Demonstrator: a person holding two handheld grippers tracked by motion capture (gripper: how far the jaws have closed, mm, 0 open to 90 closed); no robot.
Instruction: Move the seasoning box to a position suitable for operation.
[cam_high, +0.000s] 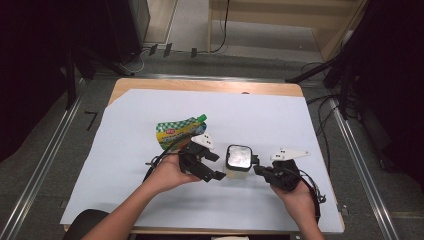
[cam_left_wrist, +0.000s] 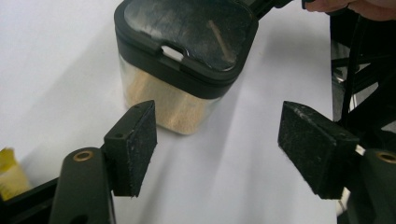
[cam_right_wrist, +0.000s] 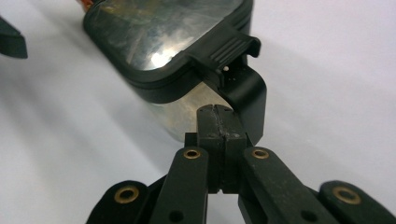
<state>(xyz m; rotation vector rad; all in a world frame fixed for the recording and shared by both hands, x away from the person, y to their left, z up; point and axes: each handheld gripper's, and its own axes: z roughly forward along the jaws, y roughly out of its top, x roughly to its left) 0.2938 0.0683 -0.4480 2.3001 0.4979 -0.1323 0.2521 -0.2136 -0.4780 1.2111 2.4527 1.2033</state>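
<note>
A clear square container with a black lid stands upright on the white sheet that covers the tabletop, between the two grippers. Pale, sandy powder fills its lower part, seen through the clear wall in the left gripper view.

The left gripper is released: in its own view the two padded jaws stand wide apart with nothing between them, and the container sits just ahead of them, nearer the left jaw, not touching either pad. The person's left hand wraps the gripper's body.

The right gripper is clenched: in its own view the two jaws meet pad to pad with no gap. Their tips lie right at the container's side, under the ribbed tab of the lid and against the black hinge piece that curves down from it; whether anything is pinched between the pads cannot be told. The right hand holds this gripper from behind.

Beyond the left gripper, farther from the person, a green-checked pouch with a green cap lies flat on the sheet, well apart from the container
</note>
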